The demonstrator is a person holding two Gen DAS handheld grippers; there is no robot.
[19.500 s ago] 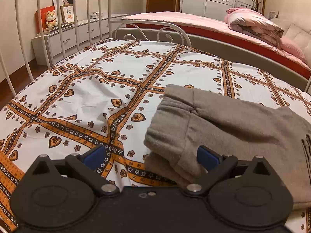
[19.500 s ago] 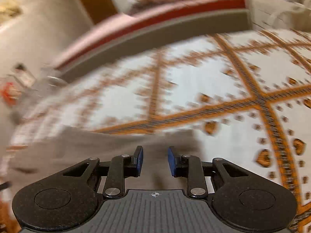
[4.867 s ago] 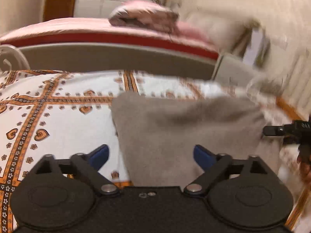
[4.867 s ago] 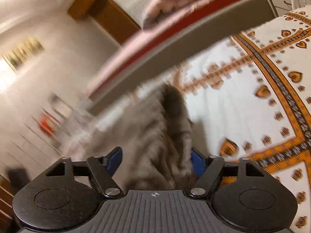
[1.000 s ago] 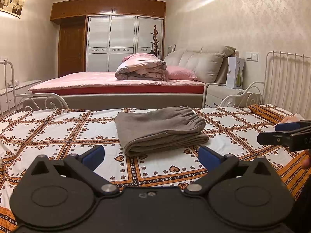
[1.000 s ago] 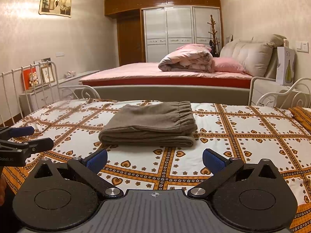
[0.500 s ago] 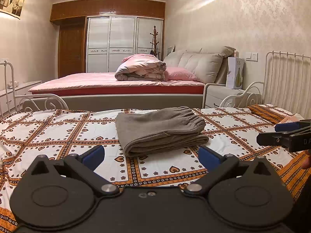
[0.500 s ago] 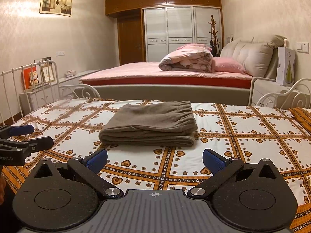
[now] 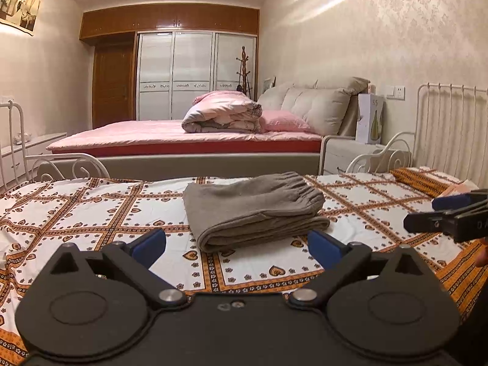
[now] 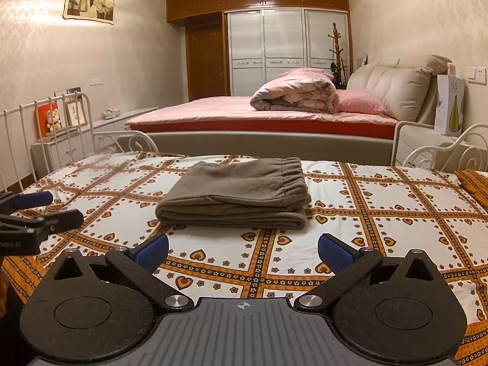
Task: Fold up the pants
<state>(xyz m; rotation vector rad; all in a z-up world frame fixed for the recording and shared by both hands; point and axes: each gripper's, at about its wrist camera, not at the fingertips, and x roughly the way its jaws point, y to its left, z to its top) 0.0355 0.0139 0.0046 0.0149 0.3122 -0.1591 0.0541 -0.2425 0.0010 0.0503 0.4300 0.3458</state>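
On the patterned bed ahead of me the grey pants lie folded into a flat stack, elastic waistband on the right end, resting near the middle of the sheet. My left claw stands wide and empty, low over the near edge of the bed, well short of the pants. My right claw is just as wide, holding nothing, also back from the stack. Each claw shows at the edge of the other's view, and nothing lies between either one and the pants.

Around the bed I see white metal rails at the ends. Beyond it sits a pink bed with a rolled quilt and a pink pillow against a padded beige headboard. A tall white box on the nightstand reads "S5" above a bottle picture. My left claw's body carries white lettering in the right view, partly cut off, so I cannot read it whole.

The sheet is white with orange bands, hearts and small flowers. At the far wall stand a white wardrobe, a wooden door and a coat stand. A framed photo hangs on the left wall, above a low dresser with a toy bear.
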